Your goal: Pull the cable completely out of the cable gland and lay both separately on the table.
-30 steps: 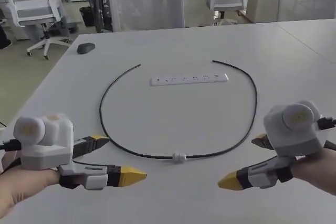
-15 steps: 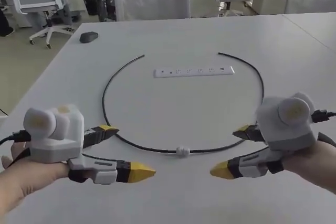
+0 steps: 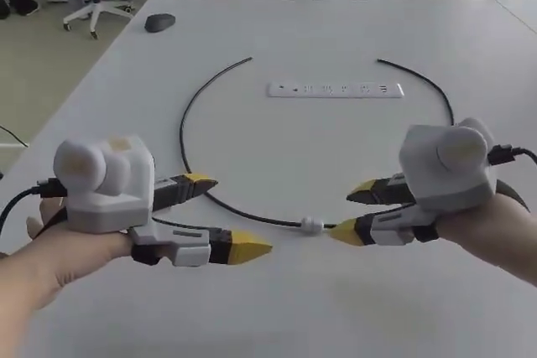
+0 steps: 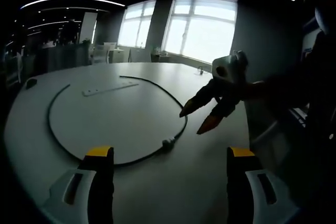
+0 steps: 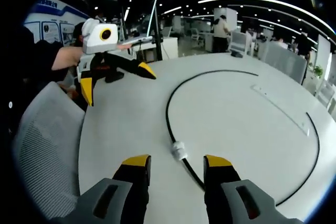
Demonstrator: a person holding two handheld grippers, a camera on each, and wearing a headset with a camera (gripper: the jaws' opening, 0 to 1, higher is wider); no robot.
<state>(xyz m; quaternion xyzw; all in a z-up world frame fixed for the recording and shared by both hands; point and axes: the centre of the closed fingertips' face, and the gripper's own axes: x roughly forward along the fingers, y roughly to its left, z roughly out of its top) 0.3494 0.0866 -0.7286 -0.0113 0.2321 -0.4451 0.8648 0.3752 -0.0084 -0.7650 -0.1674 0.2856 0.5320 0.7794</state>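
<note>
Across the white desk (image 3: 277, 308) a black cable (image 3: 182, 136) lies in a wide loop that opens toward the far edge. Toward the near edge, the left gripper (image 3: 242, 214) and right gripper (image 3: 339, 216) face each other, both released and empty. A power strip (image 3: 336, 90) lies inside the loop, and a mouse (image 3: 159, 22) sits by the far left corner. The white cable gland (image 3: 311, 225) sits on the cable's nearest bend, just beside the right gripper's tips.

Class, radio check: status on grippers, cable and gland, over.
Both open, empty: left gripper, right gripper. On table: cable gland, threaded on cable. Beyond, apart: power strip; no obstruction.
</note>
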